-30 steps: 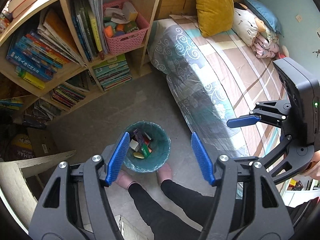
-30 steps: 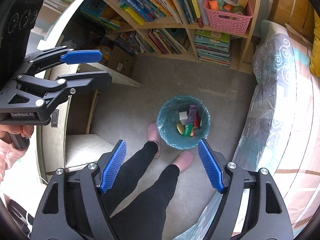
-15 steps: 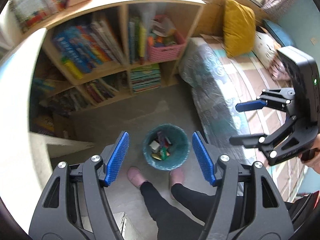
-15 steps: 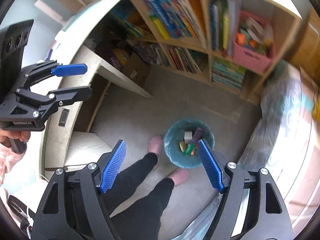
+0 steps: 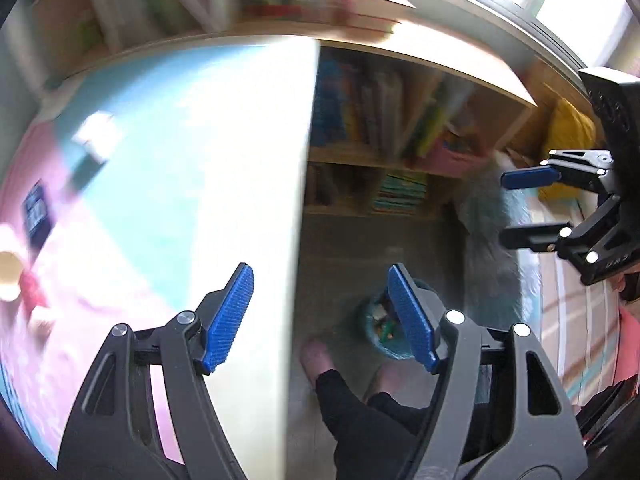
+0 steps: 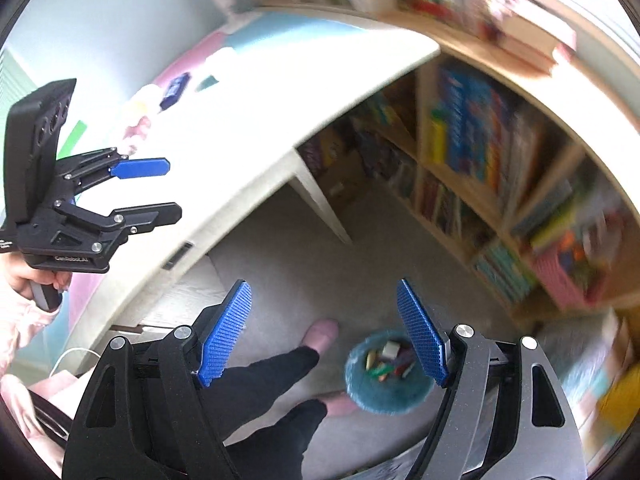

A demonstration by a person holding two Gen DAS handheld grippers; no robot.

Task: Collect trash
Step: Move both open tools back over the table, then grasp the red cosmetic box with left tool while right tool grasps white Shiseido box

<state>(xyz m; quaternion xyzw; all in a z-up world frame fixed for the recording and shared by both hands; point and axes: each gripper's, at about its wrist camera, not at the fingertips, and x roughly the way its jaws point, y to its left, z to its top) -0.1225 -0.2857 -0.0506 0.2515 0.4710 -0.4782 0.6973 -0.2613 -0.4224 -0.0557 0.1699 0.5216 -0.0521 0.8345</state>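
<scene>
A teal trash bin (image 6: 386,380) with several colourful scraps inside stands on the floor by my feet; it also shows in the left wrist view (image 5: 380,330), partly hidden behind my finger. My left gripper (image 5: 320,316) is open and empty, over the edge of a desk (image 5: 240,160). My right gripper (image 6: 324,330) is open and empty, high above the floor. On the desk lie blurred small items: a dark blue packet (image 6: 174,90), a green piece (image 6: 72,138) and a paper cup (image 5: 8,276).
A wooden bookshelf (image 6: 500,168) full of books and a pink basket (image 6: 560,276) runs along the wall. A bed (image 5: 580,308) with a yellow pillow (image 5: 568,140) is at the right. The desk has a pink and blue mat (image 5: 140,184).
Both grippers have swung up and to the left, away from the bin toward the desk. The desk top has come into view; the frames are motion-blurred. Both stay open.
</scene>
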